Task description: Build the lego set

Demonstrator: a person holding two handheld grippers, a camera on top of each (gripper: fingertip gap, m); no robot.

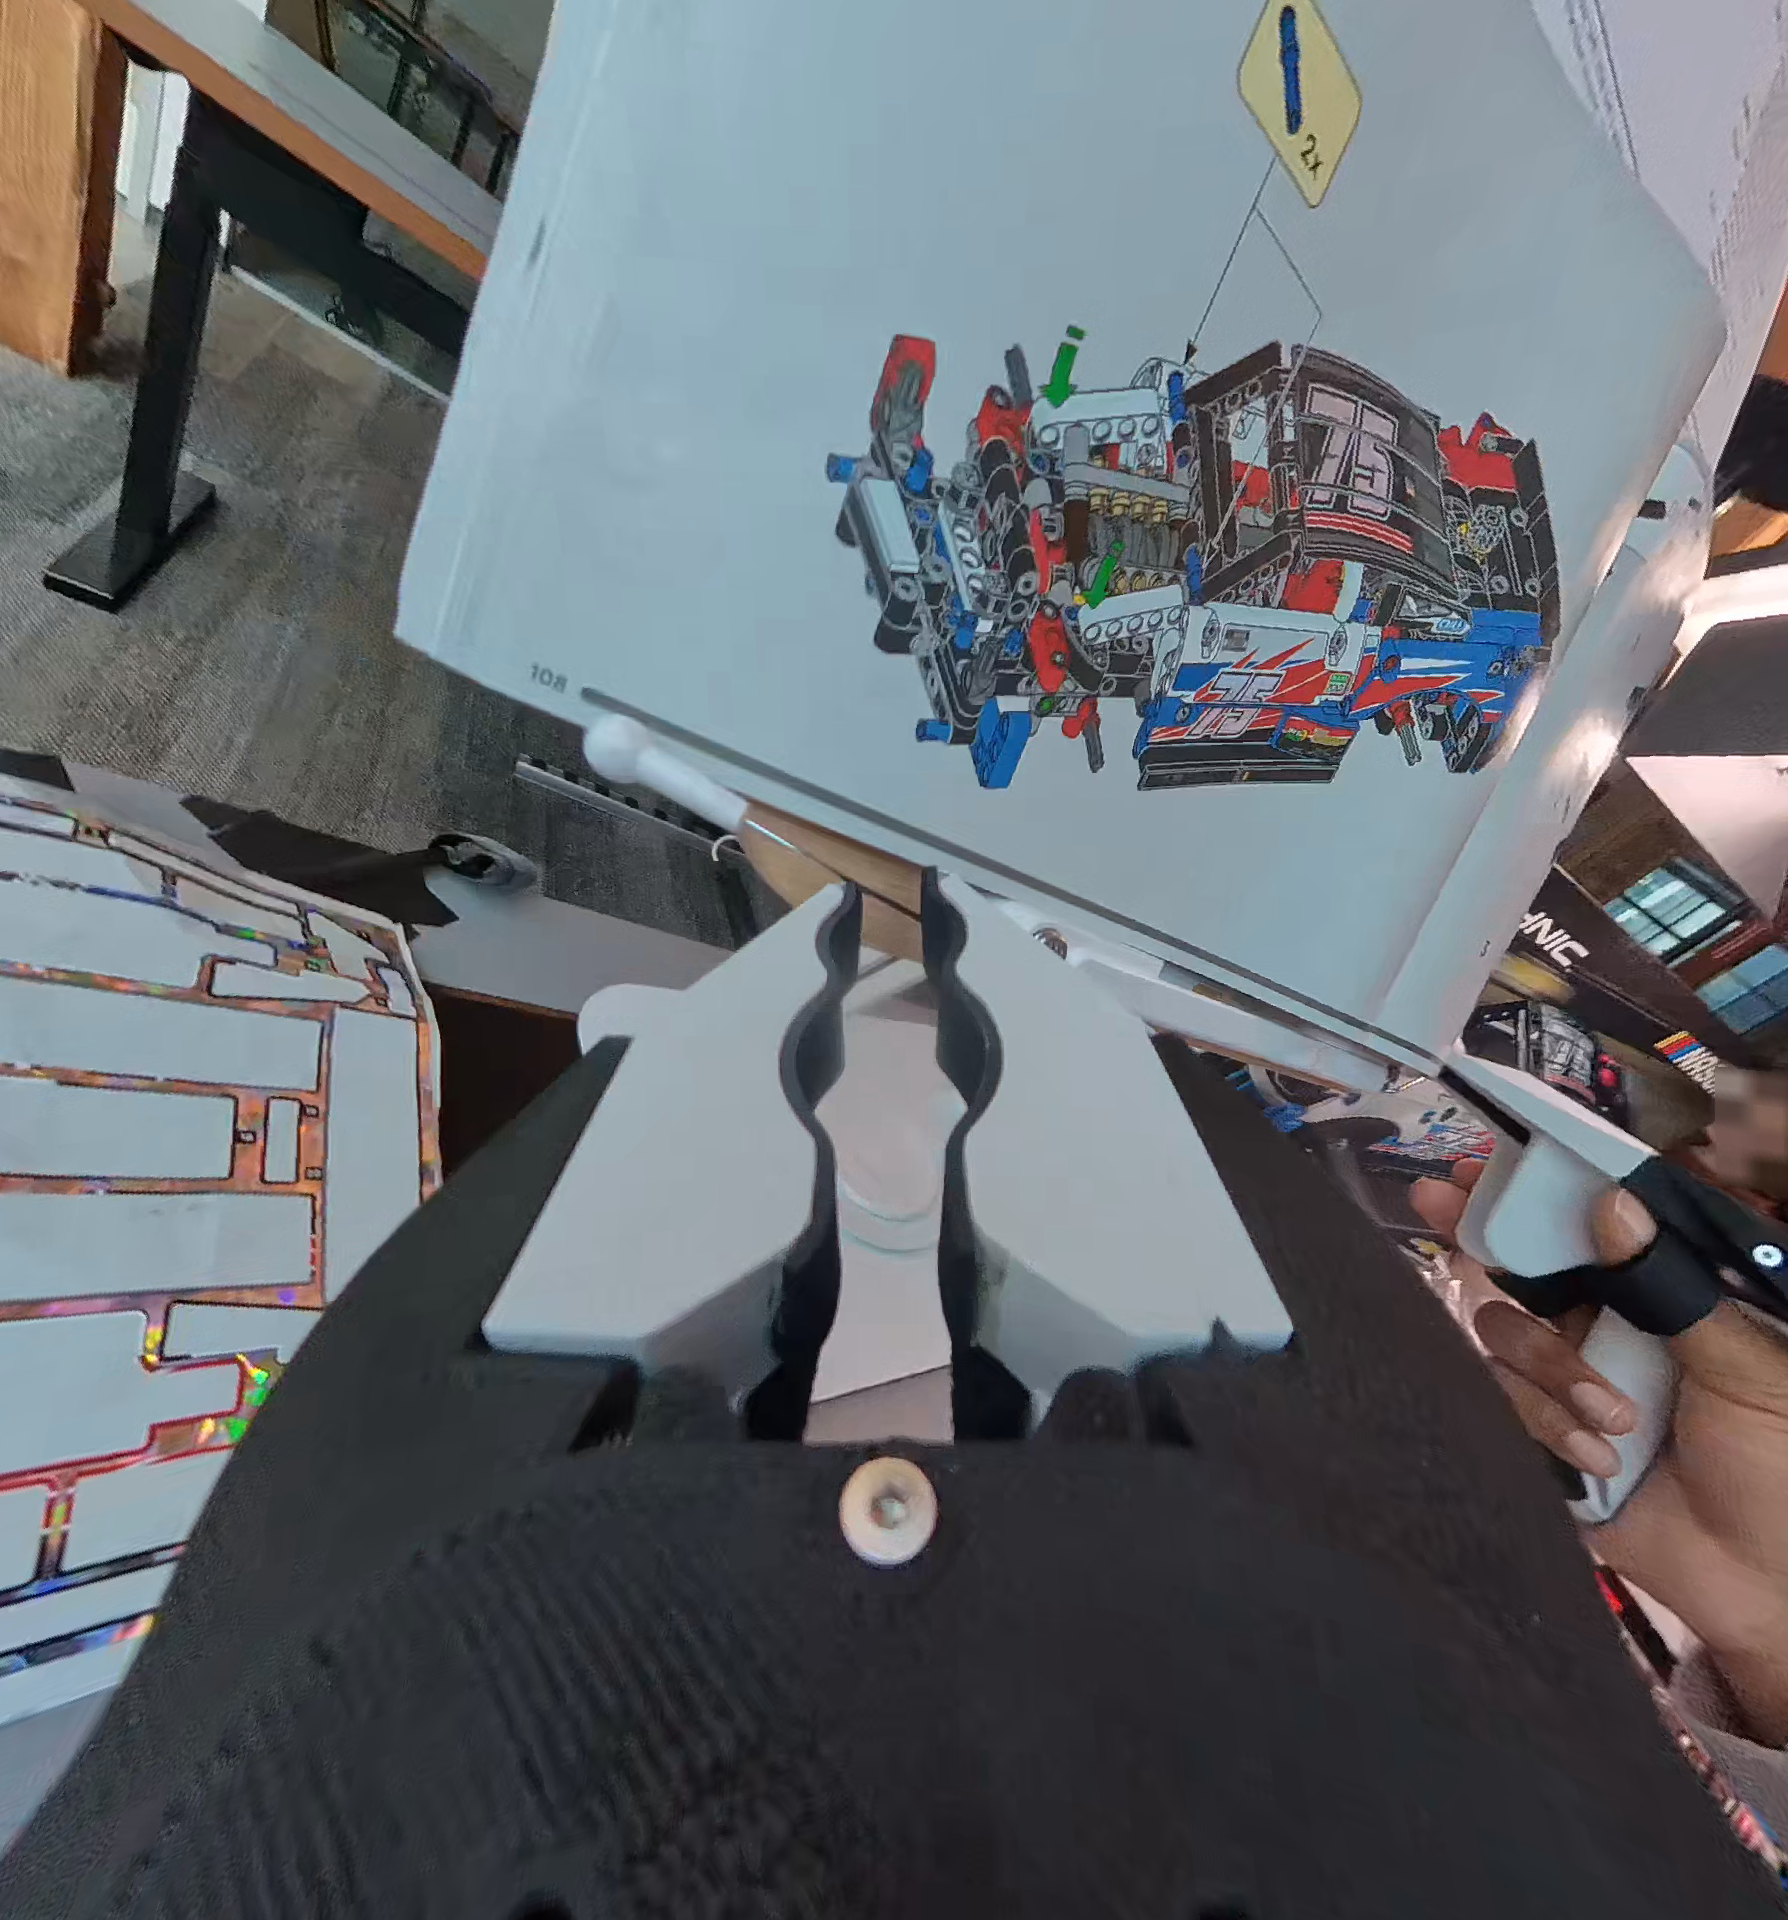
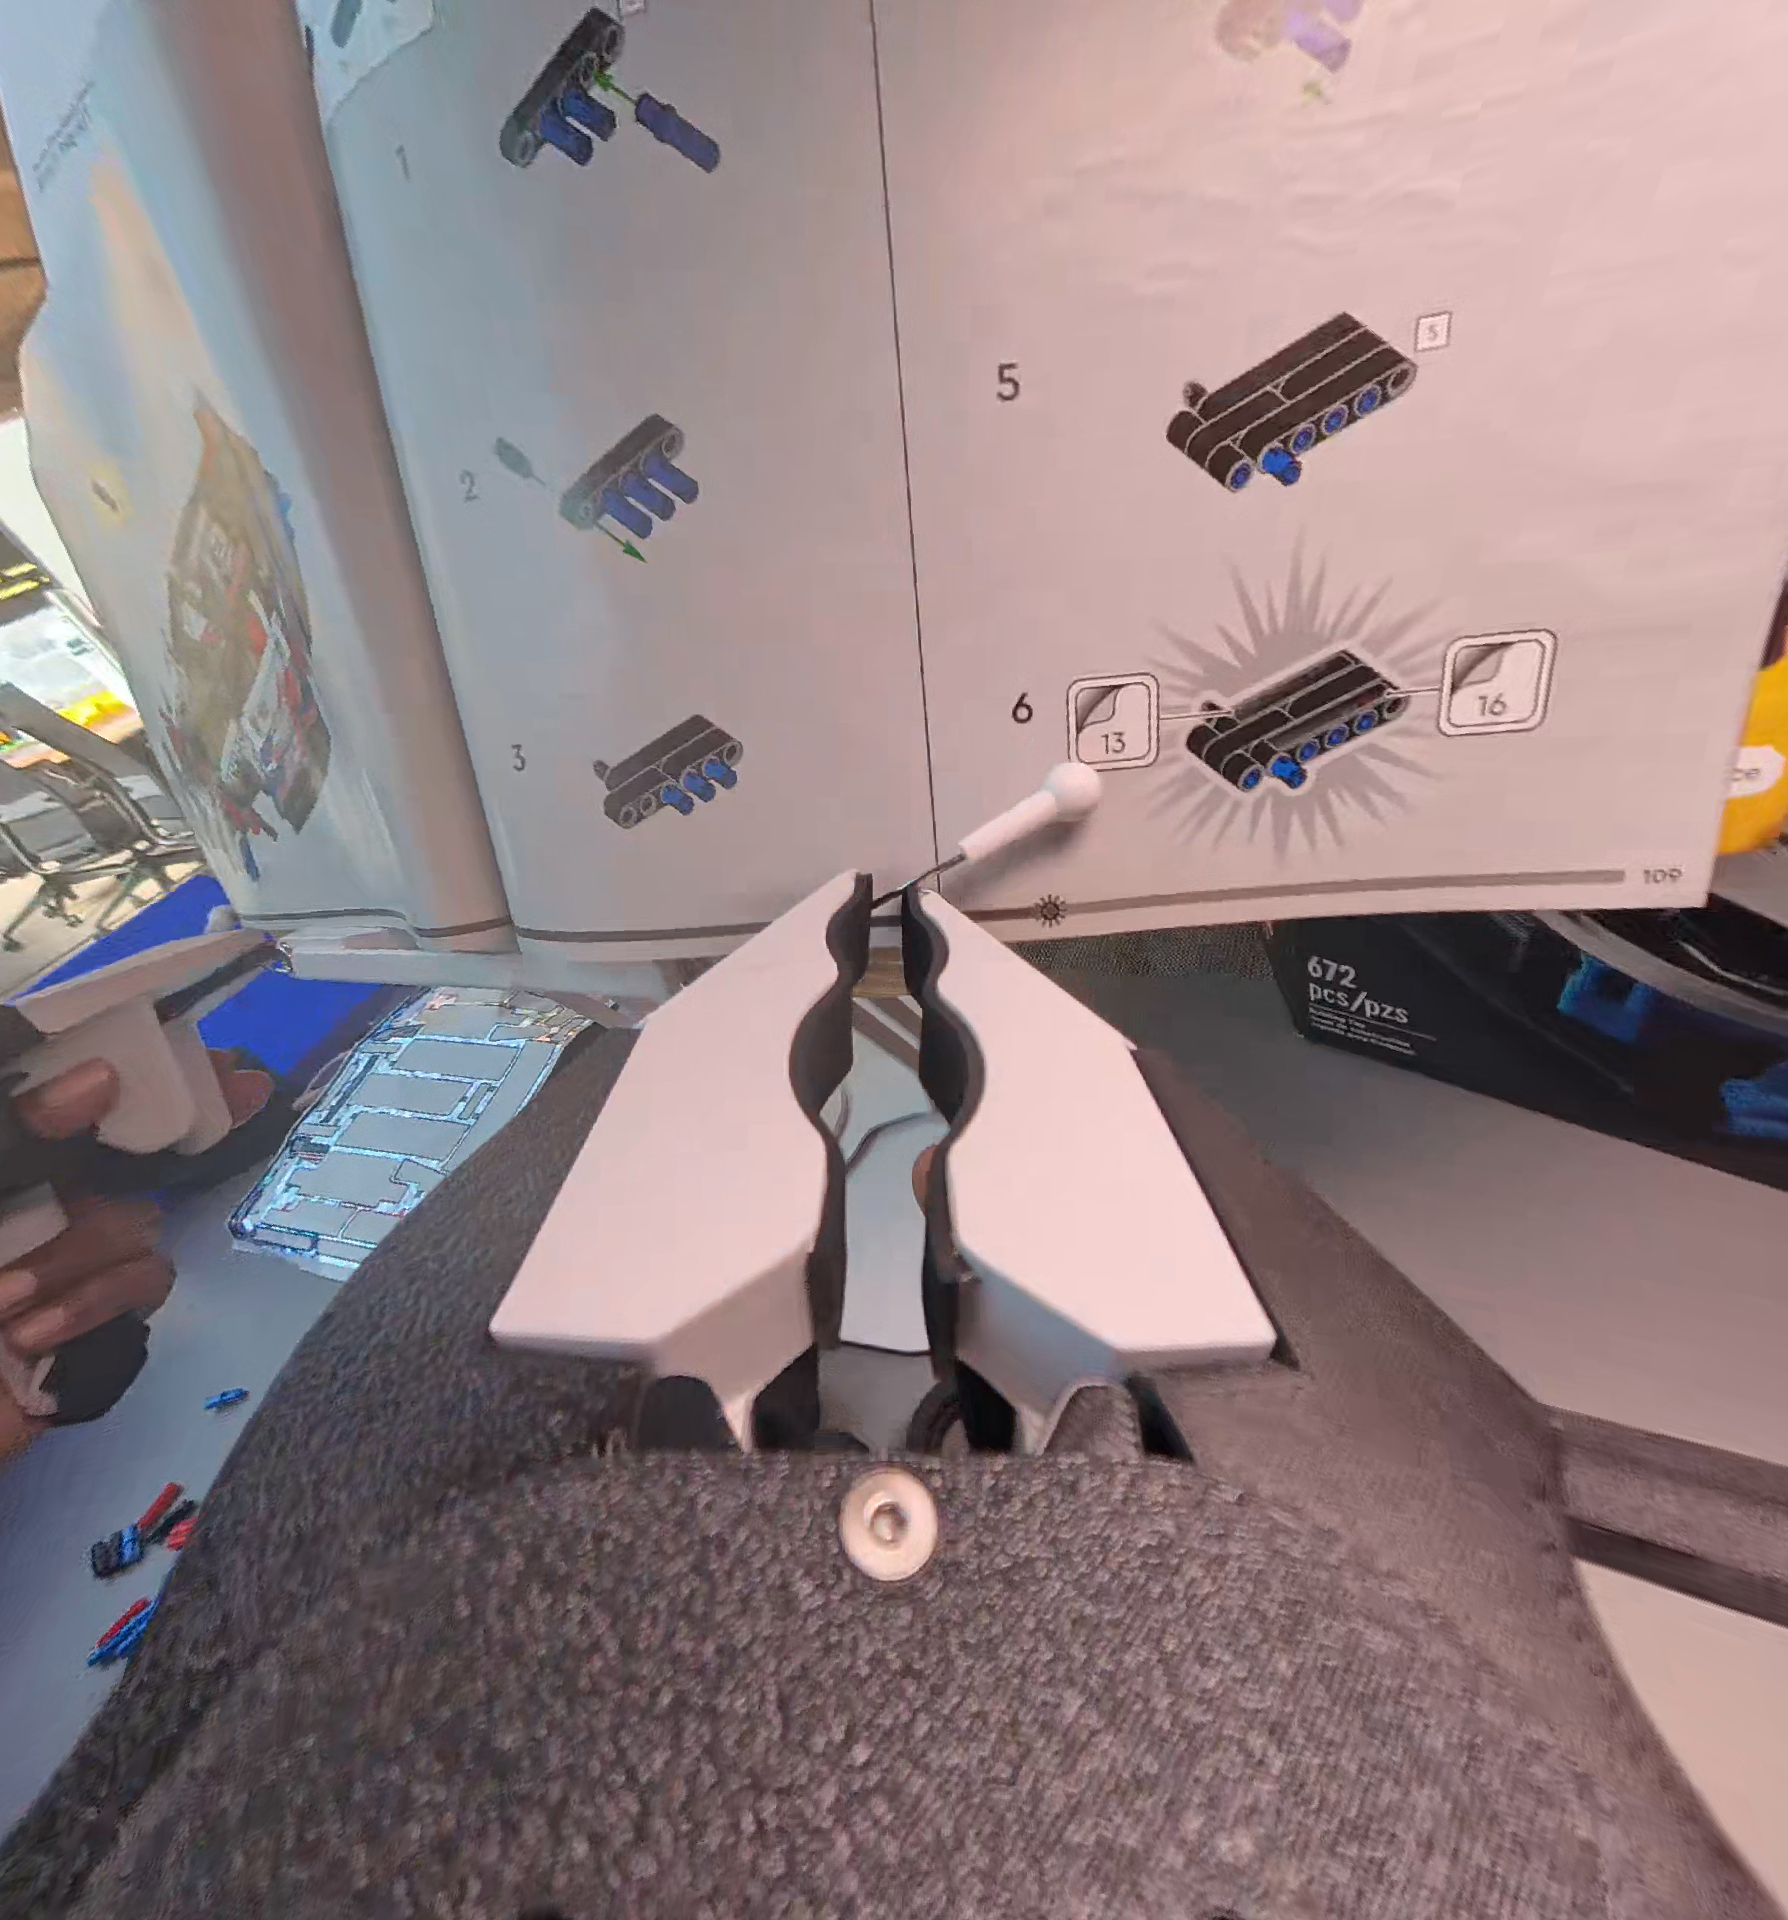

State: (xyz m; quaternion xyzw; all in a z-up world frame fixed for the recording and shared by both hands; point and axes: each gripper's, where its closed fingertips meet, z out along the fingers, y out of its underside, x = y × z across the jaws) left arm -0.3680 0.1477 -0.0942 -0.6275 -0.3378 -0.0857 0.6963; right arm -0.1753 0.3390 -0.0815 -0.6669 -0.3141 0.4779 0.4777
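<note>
The instruction booklet (image 1: 973, 364) stands open on a book stand, straight ahead of both grippers and filling the upper part of each wrist view. In the left wrist view its page shows a coloured drawing of a partly built race car; in the right wrist view the facing page (image 2: 1337, 468) shows numbered steps for a small black beam assembly with blue pins.

The left gripper (image 1: 885, 894) points at the bottom edge of the booklet, its black-lined fingers nearly together with a narrow gap between the tips. They sit just below the wooden ledge of the stand; whether they pinch anything I cannot tell. A white ball-tipped page holder (image 1: 651, 764) lies along the page edge just up and left of the tips.

The right gripper (image 2: 885, 894) has its tips almost closed at the bottom edge of the right-hand page, where the thin wire of another white ball-tipped page holder (image 2: 1025, 816) runs up and right from between them. A grip on it cannot be confirmed.

Left of the left gripper lies a used sticker sheet (image 1: 142, 1143) with shiny foil borders. Down and left of the right gripper, small red and blue pins (image 2: 137, 1538) lie scattered on the table. To its right sits the dark set box (image 2: 1492, 1029).
</note>
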